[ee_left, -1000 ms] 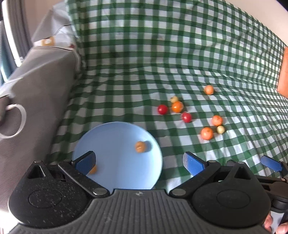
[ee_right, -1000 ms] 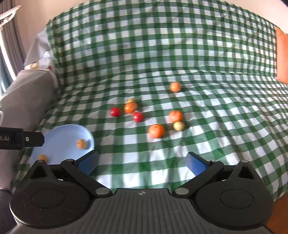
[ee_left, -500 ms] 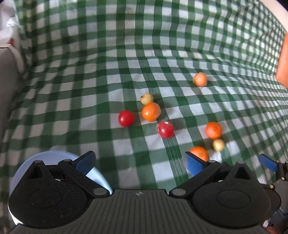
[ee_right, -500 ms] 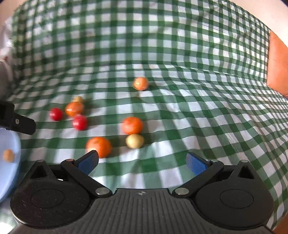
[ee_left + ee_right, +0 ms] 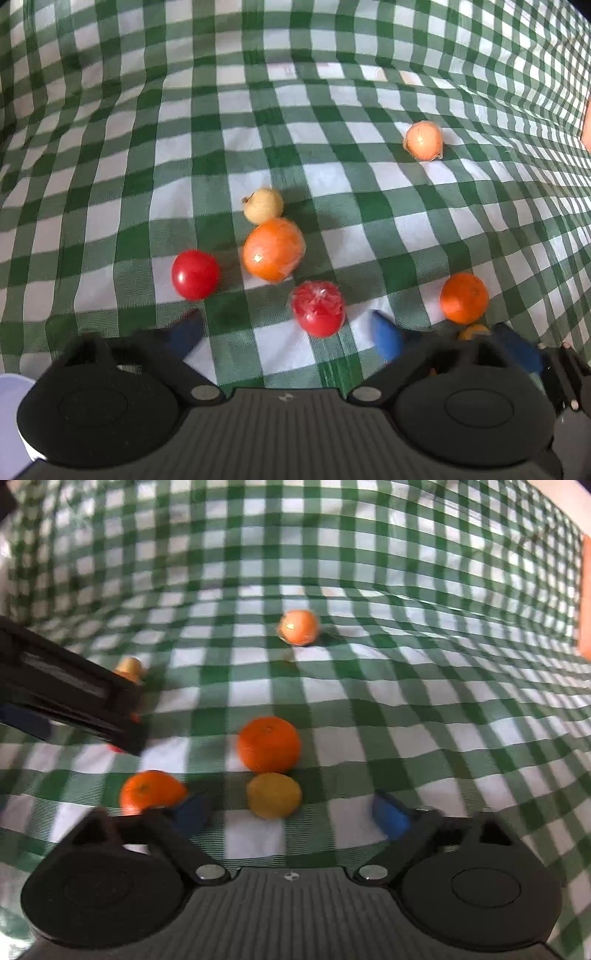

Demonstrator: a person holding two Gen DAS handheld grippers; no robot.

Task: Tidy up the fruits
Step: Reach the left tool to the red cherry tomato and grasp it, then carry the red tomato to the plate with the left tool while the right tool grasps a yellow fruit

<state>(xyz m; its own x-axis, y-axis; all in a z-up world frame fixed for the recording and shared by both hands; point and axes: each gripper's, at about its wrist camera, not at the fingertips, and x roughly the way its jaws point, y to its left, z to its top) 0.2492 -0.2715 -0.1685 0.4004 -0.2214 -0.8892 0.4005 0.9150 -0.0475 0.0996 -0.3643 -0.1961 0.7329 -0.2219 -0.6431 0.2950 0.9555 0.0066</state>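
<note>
Fruits lie scattered on green-checked cloth (image 5: 207, 155). Left wrist view, left to right: sliver of pale blue plate (image 5: 11, 391) at near-left edge; smooth red ball (image 5: 195, 274); small pale yellow fruit (image 5: 263, 205) touching big orange fruit (image 5: 273, 248) just nearer; wrapped red ball (image 5: 318, 308) near centre; lone pale orange fruit (image 5: 423, 140) far right; orange (image 5: 464, 298) at right. Left gripper (image 5: 284, 334) jaws apart and closing, wrapped red ball just ahead between the blue pads, not pressed. Right wrist view, left to right: black body of other gripper (image 5: 70, 698) at left; orange fruit (image 5: 151, 792) just beside left pad; orange (image 5: 269, 744) with yellow fruit (image 5: 274, 795) touching in front; lone orange fruit (image 5: 298, 627) far. Right gripper (image 5: 291, 814) jaws apart, closing, yellow fruit just ahead between pads, untouched.
</note>
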